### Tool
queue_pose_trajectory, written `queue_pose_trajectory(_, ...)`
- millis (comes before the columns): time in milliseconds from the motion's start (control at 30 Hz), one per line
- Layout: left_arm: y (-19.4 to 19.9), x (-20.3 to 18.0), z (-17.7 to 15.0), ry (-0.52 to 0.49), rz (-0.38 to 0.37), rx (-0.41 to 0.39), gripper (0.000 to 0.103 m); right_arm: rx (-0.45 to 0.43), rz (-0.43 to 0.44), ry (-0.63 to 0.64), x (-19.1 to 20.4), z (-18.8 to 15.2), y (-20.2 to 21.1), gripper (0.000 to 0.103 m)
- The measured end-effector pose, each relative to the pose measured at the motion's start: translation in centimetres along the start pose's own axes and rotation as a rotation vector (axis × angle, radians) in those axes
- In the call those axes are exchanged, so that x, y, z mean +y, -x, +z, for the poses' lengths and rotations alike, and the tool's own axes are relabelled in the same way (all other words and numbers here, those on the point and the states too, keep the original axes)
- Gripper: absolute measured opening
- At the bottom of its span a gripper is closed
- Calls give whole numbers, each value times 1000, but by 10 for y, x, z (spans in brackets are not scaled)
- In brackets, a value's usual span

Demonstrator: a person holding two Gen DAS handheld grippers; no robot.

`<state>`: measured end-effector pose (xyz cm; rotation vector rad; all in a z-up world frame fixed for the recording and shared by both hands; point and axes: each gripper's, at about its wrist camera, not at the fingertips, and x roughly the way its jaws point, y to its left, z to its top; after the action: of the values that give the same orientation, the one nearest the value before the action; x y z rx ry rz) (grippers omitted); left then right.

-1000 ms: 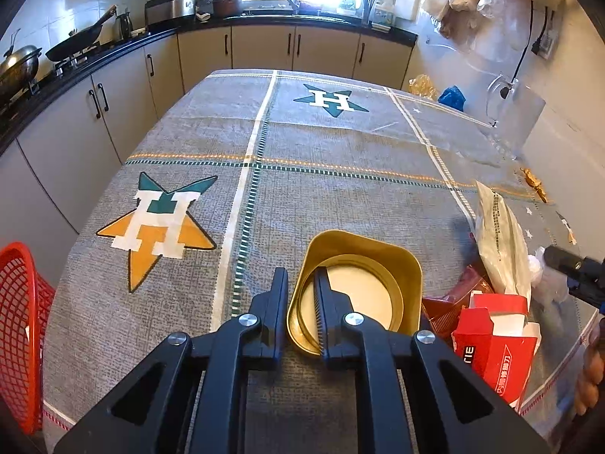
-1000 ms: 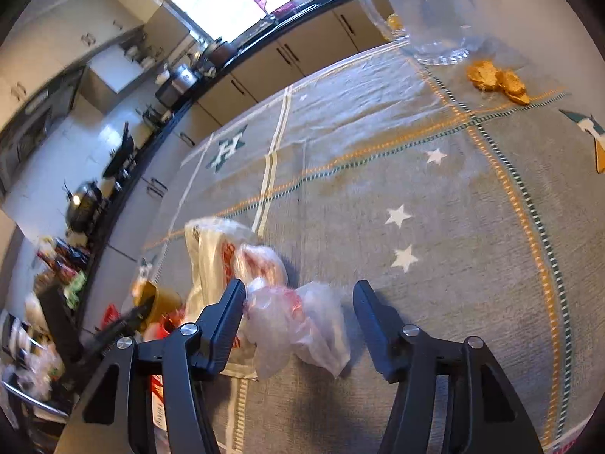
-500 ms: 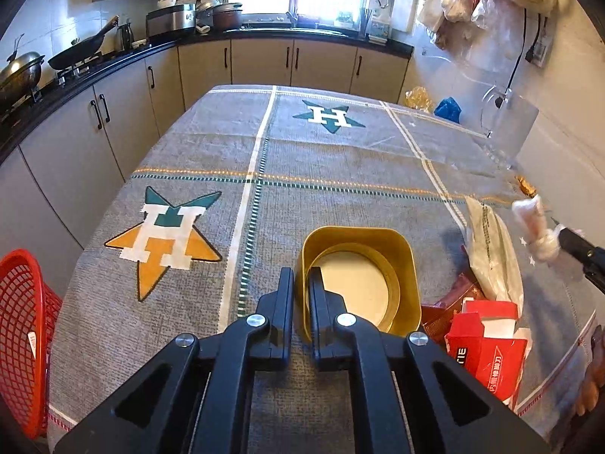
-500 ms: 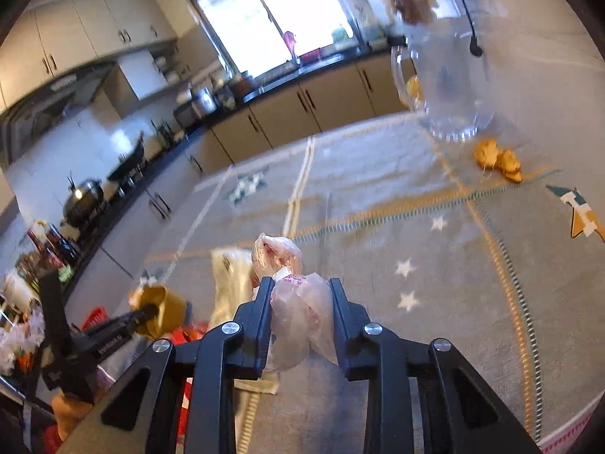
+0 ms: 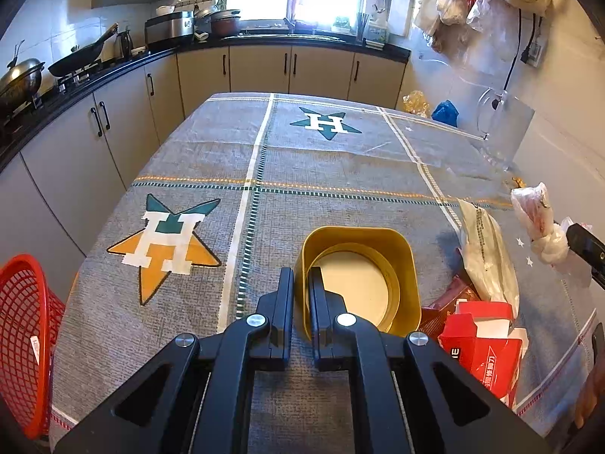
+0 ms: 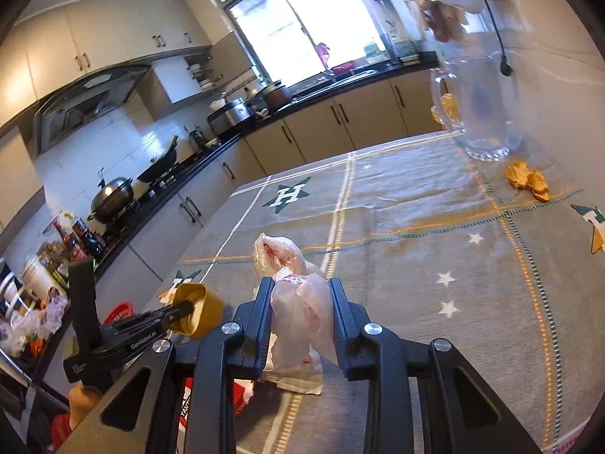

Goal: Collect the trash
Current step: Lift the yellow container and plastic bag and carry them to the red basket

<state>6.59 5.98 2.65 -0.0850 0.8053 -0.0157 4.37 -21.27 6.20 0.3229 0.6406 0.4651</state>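
— Black plastic is nearest in both views. What does the left gripper (image 5: 300,283) have between its fingers?

— One wall of the mustard-yellow rounded-square plastic container (image 5: 363,265). The jaws are clenched on the near wall, one finger outside, one inside, and the container rests on the grey cloth-covered table (image 5: 325,174) with star-and-H patches.

— And the right gripper (image 6: 300,295)?

— It grasps a knotted, crumpled clear plastic bag (image 6: 298,302) with pinkish scraps inside. Its jaws have just been closing on that bag, which now sits pinched between both pads and is lifted off the cloth; the bag's knotted top sticks out past the fingertips.

— What lies just beyond the container?

— To its right, a torn red-and-white cardboard box (image 5: 480,340), touching a white printed plastic packet (image 5: 487,257) that leans over it. Something reddish-brown lies under them, but it is too hidden to name.

— Further out?

— From the right wrist view, small orange peel pieces (image 6: 527,181) lie on the cloth near the far right edge, and a clear glass pitcher (image 6: 487,113) stands just behind them. A red mesh basket (image 5: 22,333) sits off the table's left edge, lower down. Beige cabinets with a black countertop (image 5: 264,38) run along the back, under a bright window.
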Motion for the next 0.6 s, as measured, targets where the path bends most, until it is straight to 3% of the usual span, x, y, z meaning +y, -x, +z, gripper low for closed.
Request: queue_pose_trajectory(600,32,-15,-6,-33,33,-39,7,-19,39,55,12,-1,5,30)
